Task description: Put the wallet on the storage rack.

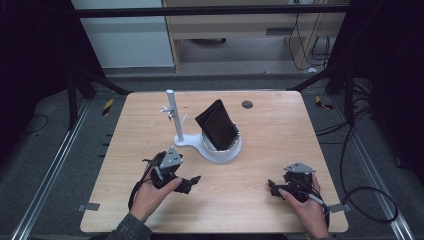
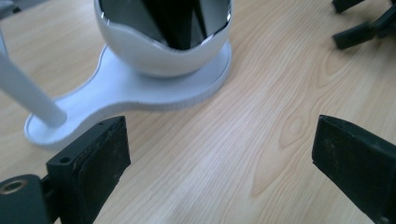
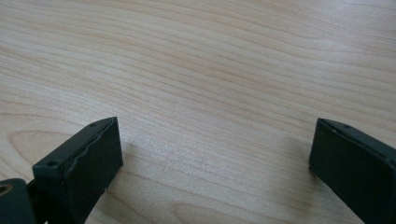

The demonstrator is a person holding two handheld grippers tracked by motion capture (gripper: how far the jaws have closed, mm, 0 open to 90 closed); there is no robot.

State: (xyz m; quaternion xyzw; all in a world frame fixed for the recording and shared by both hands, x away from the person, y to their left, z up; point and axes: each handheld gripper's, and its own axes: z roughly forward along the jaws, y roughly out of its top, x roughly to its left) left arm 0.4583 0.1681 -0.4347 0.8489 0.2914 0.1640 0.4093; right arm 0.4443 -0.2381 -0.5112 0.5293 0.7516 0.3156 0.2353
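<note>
A black flat pouch [image 1: 216,125] stands tilted in a white bowl [image 1: 222,147] on a white base, mid-table. The base also carries a thin white post [image 1: 173,115]. In the high view my left gripper [image 1: 191,183] lies low over the table in front of the base, pointing right. In the left gripper view its jaws [image 2: 219,149] stand open over bare wood, and the bowl [image 2: 163,51] and the pouch [image 2: 177,18] lie just ahead. My right gripper [image 1: 272,188] rests at the front right, pointing left. Its jaws [image 3: 215,149] are open over bare wood.
The wooden table [image 1: 280,130] has a small dark round inlay [image 1: 247,104] near its far edge. The post [image 2: 28,93] slants across the left gripper view, and the right gripper's jaw tips [image 2: 359,28] show there at top right. Black frame bars and cables surround the table.
</note>
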